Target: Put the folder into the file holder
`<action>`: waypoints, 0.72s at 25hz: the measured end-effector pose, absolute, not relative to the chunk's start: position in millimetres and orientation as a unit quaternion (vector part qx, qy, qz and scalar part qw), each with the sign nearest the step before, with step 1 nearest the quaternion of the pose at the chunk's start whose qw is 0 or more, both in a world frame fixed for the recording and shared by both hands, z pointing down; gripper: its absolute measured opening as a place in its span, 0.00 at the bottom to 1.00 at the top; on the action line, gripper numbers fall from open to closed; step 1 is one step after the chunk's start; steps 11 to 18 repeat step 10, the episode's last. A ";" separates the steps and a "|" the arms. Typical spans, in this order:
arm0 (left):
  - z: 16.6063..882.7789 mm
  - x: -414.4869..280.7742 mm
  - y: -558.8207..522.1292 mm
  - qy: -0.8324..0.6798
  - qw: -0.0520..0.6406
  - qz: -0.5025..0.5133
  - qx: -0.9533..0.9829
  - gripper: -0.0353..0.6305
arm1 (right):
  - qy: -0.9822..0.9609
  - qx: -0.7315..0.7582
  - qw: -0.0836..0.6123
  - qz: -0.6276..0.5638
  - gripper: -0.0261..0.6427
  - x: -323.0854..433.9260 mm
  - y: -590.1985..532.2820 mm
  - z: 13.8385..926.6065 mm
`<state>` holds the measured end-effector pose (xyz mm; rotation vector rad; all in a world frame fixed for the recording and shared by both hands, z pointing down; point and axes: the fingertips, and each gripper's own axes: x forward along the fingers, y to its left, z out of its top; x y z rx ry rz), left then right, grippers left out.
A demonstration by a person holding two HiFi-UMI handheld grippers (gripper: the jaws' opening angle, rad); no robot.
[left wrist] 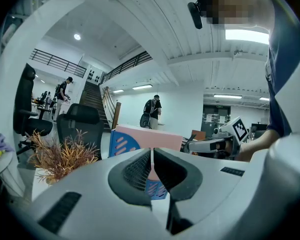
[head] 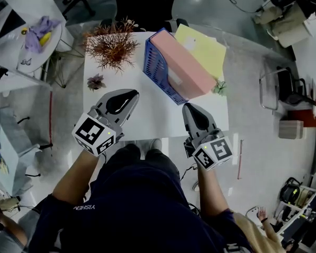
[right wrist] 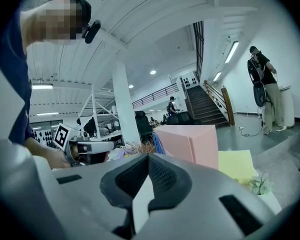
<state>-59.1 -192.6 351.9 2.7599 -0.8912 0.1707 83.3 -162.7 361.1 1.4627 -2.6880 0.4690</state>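
Nearest the person, both tools hang over the near edge of the tabletop [head: 152, 115], well short of the holder [head: 157, 67] and roughly level. This looks like a resting pose rather than a reach.

The left hand-held gripper [head: 131, 95] is on the near-left side of the holder. Its own view shows the pads [left wrist: 140, 166] drawn together to a hairline slit with nothing between them. The right hand-held gripper [head: 189, 108] sits just near-right of the holder. It is fully closed and empty, and it touches nothing.

The blue mesh holder lies at a slant across the middle of the tabletop. A pink folder [head: 181, 62] is already inside it, filling most of it, so for that folder the job appears done.

A yellow folder [head: 205, 49] lies flat against the holder's far-right side, partly hidden behind the pink one. If the task means this folder, it has not been touched. Because it lies flat, I judge that an edge would have to be lifted before a jaw could get under it, and the pink folder leaves little room beside it in the holder.

A small green sprig [head: 219, 87] sits right of the holder. A dried plant [head: 113, 46] stands at its far left, clear of any path to the folders.
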 end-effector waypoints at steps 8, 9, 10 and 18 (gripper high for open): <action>353.6 -56.0 -194.3 -0.305 0.119 0.059 0.943 0.12 | -0.869 0.469 0.025 0.155 0.05 85.7 -163.9 364.1; 353.8 -55.5 -194.8 -0.305 0.119 0.059 0.943 0.12 | -0.869 0.469 0.025 0.155 0.05 86.1 -164.2 364.5; 354.0 -54.8 -195.3 -0.306 0.119 0.059 0.943 0.12 | -0.869 0.468 0.025 0.156 0.05 86.5 -164.4 365.0; 354.0 -54.8 -195.3 -0.306 0.119 0.059 0.943 0.12 | -0.869 0.468 0.025 0.156 0.05 86.5 -164.4 365.0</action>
